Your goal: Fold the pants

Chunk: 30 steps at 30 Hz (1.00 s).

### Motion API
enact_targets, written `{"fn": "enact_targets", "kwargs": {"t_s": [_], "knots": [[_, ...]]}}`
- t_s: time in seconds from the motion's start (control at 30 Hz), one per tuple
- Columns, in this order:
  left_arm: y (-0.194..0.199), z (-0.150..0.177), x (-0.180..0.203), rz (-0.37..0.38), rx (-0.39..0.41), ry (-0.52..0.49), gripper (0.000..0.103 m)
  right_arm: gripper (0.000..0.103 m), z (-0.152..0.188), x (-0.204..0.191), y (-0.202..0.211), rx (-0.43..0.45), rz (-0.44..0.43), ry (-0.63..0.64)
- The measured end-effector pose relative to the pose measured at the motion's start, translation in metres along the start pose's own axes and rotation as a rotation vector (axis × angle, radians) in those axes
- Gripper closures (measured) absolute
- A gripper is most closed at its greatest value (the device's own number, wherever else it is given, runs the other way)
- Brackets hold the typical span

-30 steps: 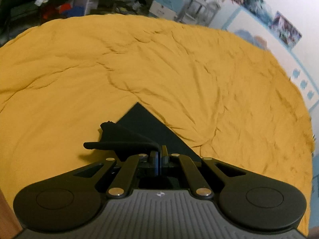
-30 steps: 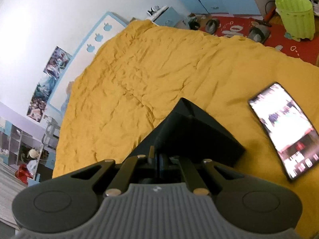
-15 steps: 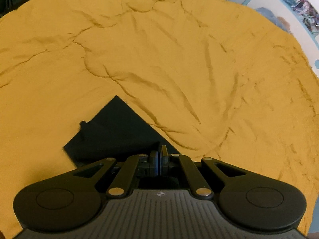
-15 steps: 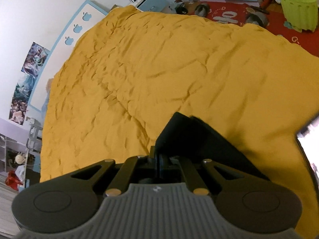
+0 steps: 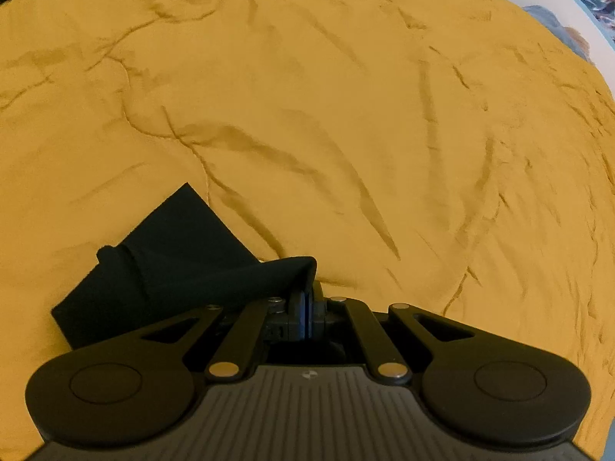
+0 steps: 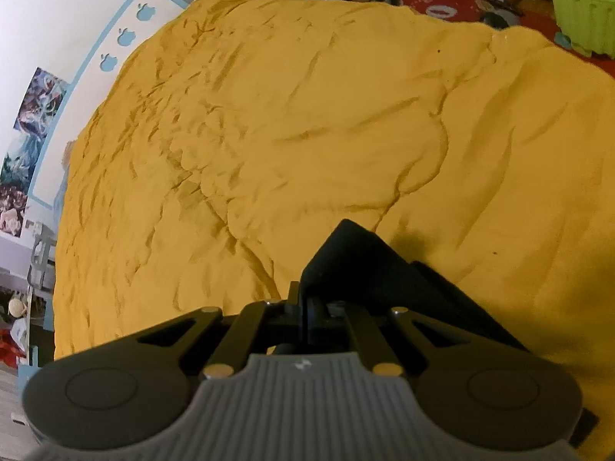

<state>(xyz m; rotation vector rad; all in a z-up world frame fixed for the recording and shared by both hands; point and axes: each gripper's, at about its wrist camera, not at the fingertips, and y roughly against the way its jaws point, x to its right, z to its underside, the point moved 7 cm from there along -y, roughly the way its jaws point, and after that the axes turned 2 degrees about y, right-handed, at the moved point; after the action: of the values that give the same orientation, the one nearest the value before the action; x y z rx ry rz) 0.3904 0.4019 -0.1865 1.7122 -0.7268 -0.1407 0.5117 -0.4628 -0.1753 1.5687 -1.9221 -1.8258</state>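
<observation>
Two tools, our left tool [image 5: 305,299] and right tool [image 6: 303,307], each clamp a corner of the black pants [image 5: 161,265], whose folded bulk lies between them on the yellow bed [image 5: 346,115].

Black folded fabric pants [image 5: 161,265] lower edge hidden behind black gripper housing at frame bottom in both wrist views; lime-green ribbed plastic basket [image 6: 580,4] cut by upper right frame edge; wall posters [image 6: 27,130] at left edge blurred, content illegible.
</observation>
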Motion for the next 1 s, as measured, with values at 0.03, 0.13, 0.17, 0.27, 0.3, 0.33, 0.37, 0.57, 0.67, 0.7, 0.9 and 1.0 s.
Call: {"fn": "enact_targets", "kwargs": {"t_s": [0.03, 0.13, 0.17, 0.27, 0.3, 0.33, 0.37, 0.57, 0.67, 0.7, 0.9, 1.0], "knots": [[-0.002, -0.001, -0.001, -0.001, -0.003, 0.005, 0.102, 0.103, 0.000, 0.000, -0.004, -0.001, 0.005, -0.004], [-0.008, -0.005, 0.000, -0.001, 0.002, -0.001, 0.102, 0.103, -0.001, 0.000, -0.013, -0.003, 0.017, 0.004], [-0.009, -0.007, 0.000, -0.001, 0.008, -0.008, 0.102, 0.103, -0.001, -0.001, -0.016, 0.002, 0.022, 0.016], [-0.008, -0.015, -0.001, -0.015, 0.051, -0.034, 0.096, 0.103, -0.004, -0.012, -0.021, 0.042, 0.045, 0.142], [-0.005, -0.020, -0.004, -0.030, 0.086, -0.037, 0.095, 0.103, -0.004, -0.014, -0.022, 0.057, 0.068, 0.185], [0.000, -0.026, -0.008, -0.041, 0.127, -0.032, 0.094, 0.103, -0.005, -0.015, -0.023, 0.069, 0.076, 0.207], [0.008, -0.032, -0.015, -0.054, 0.176, -0.023, 0.089, 0.103, -0.005, -0.016, -0.023, 0.074, 0.076, 0.232], [0.040, -0.041, -0.045, -0.085, 0.263, -0.077, 0.078, 0.062, -0.011, 0.002, -0.007, 0.113, 0.159, 0.285], [0.056, -0.030, -0.045, -0.011, 0.278, -0.156, 0.057, 0.062, -0.009, 0.008, 0.012, 0.136, 0.121, 0.283], [0.064, -0.024, -0.046, 0.021, 0.285, -0.200, 0.055, 0.062, -0.006, 0.006, 0.017, 0.145, 0.124, 0.314], [0.075, -0.001, -0.062, 0.075, 0.280, -0.288, 0.037, 0.062, 0.029, -0.003, 0.053, 0.186, 0.148, 0.535], [0.066, 0.005, -0.074, 0.102, 0.231, -0.242, 0.038, 0.061, 0.056, -0.006, 0.066, 0.172, 0.098, 0.561]]}}
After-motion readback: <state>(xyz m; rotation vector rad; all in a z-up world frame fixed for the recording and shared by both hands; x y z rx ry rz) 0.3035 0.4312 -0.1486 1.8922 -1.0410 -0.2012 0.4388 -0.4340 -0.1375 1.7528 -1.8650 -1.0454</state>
